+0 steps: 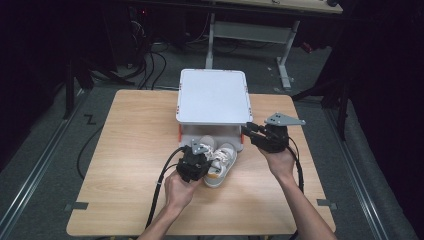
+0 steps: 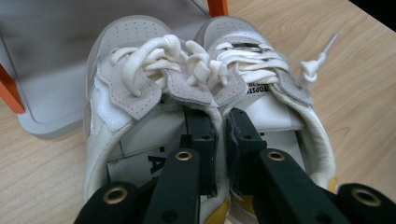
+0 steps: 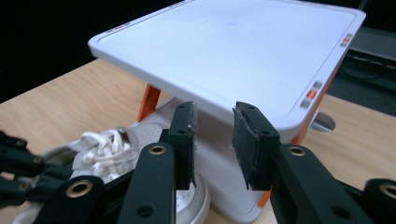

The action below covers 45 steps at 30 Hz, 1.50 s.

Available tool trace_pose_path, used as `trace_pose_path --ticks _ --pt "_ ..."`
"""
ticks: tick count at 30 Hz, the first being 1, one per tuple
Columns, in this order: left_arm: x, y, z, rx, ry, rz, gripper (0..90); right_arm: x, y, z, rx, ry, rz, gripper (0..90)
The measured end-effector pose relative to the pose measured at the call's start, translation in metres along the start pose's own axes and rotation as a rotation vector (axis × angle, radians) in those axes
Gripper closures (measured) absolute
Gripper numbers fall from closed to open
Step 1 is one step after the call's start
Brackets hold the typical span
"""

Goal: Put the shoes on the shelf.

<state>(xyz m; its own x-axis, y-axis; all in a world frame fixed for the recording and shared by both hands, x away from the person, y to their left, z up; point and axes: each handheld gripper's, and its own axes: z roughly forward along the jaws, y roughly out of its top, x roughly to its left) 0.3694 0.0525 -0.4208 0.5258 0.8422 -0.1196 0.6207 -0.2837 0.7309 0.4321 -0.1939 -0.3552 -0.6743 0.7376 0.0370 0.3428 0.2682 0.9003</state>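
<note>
A pair of white sneakers (image 1: 220, 162) with yellow heels lies side by side, toes under the front of a white two-level stand (image 1: 214, 95). My left gripper (image 2: 222, 135) has one jaw inside each shoe and is shut on their two inner walls, pinching the left shoe (image 2: 126, 93) and the right shoe (image 2: 285, 107) together. From above, the left gripper (image 1: 196, 159) sits over the heels. My right gripper (image 1: 252, 132) hovers by the stand's front right corner. Its jaws stand open with nothing between them in the right gripper view (image 3: 215, 137), above the shoes (image 3: 105, 149).
The stand's top plate (image 3: 233, 51) rests on orange posts (image 3: 148, 101) over a lower white base (image 2: 51, 88). The wooden table (image 1: 135, 150) has bare room left and right of the stand. Cables (image 1: 160, 185) trail from both grippers toward the near edge.
</note>
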Motion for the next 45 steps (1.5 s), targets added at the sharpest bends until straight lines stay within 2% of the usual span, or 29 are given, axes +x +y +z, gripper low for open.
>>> trace_pose_path --ticks 2,7,10,15,19,22,29,38,45 --pt "0.002 0.002 0.003 0.003 -0.003 -0.005 82.9 -0.001 0.004 0.006 -0.015 -0.02 -0.015 67.3" --pt "0.006 0.007 0.008 0.007 0.004 0.002 83.0 -0.006 0.012 0.024 -0.001 -0.079 -0.041 63.2" --pt "0.011 0.009 0.01 0.01 0.005 -0.014 83.0 -0.011 0.017 0.033 0.018 -0.089 -0.014 62.9" --pt "0.017 0.014 0.014 0.004 0.033 -0.016 82.9 -0.016 0.023 0.044 0.024 -0.101 0.018 61.0" --pt "0.022 0.018 0.02 0.003 0.049 -0.032 82.9 -0.019 0.024 0.052 0.039 -0.117 0.018 57.4" --pt "0.026 0.021 0.026 -0.003 0.057 -0.051 82.9 -0.02 0.024 0.056 0.029 -0.113 0.023 54.0" --pt "0.03 0.03 0.04 -0.001 0.104 -0.057 82.9 -0.02 0.027 0.057 0.054 -0.102 0.012 51.8" --pt "0.034 0.032 0.059 -0.018 0.168 -0.13 82.6 -0.02 0.027 0.057 0.054 -0.106 0.009 51.7" --pt "0.032 0.034 0.071 -0.033 0.211 -0.135 80.4 -0.02 0.027 0.058 0.05 -0.106 0.0 51.3"
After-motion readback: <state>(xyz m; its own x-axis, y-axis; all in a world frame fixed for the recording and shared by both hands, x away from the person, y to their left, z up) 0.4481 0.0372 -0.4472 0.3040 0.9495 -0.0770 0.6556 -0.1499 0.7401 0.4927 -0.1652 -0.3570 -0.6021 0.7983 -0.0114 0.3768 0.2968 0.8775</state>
